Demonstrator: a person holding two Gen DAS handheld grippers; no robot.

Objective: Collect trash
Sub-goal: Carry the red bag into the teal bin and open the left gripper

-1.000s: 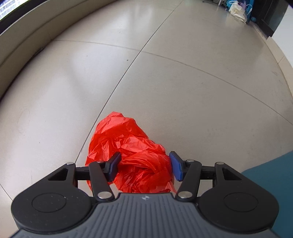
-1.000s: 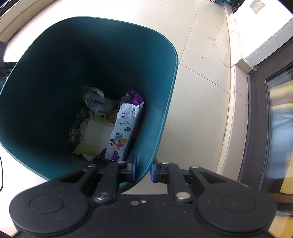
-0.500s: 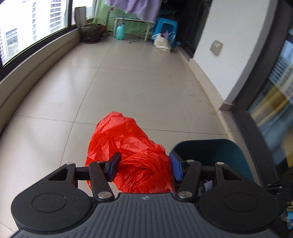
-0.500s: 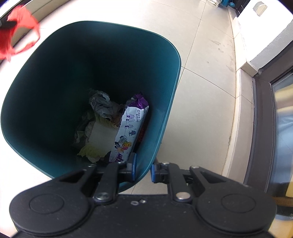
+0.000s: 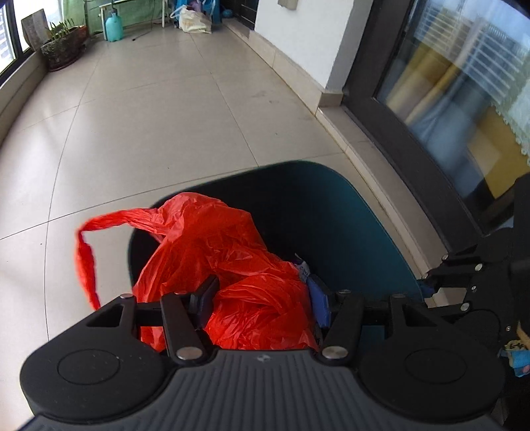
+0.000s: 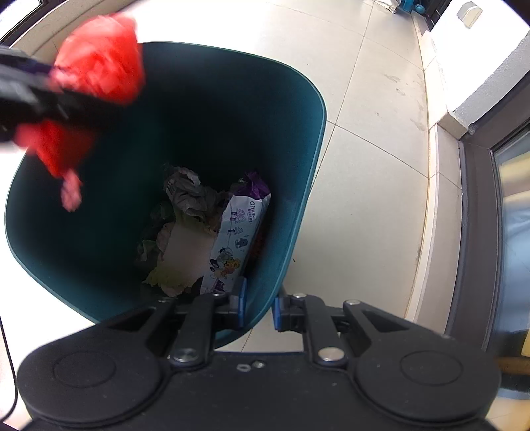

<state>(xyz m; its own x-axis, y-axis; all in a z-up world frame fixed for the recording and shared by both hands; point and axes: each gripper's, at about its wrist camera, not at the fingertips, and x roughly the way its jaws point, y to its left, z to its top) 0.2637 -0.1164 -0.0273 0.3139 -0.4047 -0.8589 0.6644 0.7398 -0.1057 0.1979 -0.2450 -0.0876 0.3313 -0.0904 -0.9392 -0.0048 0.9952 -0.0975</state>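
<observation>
My left gripper is shut on a crumpled red plastic bag and holds it over the open mouth of the teal trash bin. In the right wrist view the red bag and the left gripper appear blurred above the bin's far left rim. My right gripper is shut on the near rim of the teal bin. Inside the bin lie a purple-and-white wipes packet, grey crumpled paper and pale scraps.
The bin stands on a beige tiled balcony floor. A dark-framed glass sliding door and a white wall run along the right. A potted plant, a teal jug and bags stand far back.
My left gripper has carried the red bag from over the floor to above the bin's mouth. The bag has come into the right wrist view. The right gripper has kept its hold on the rim.
</observation>
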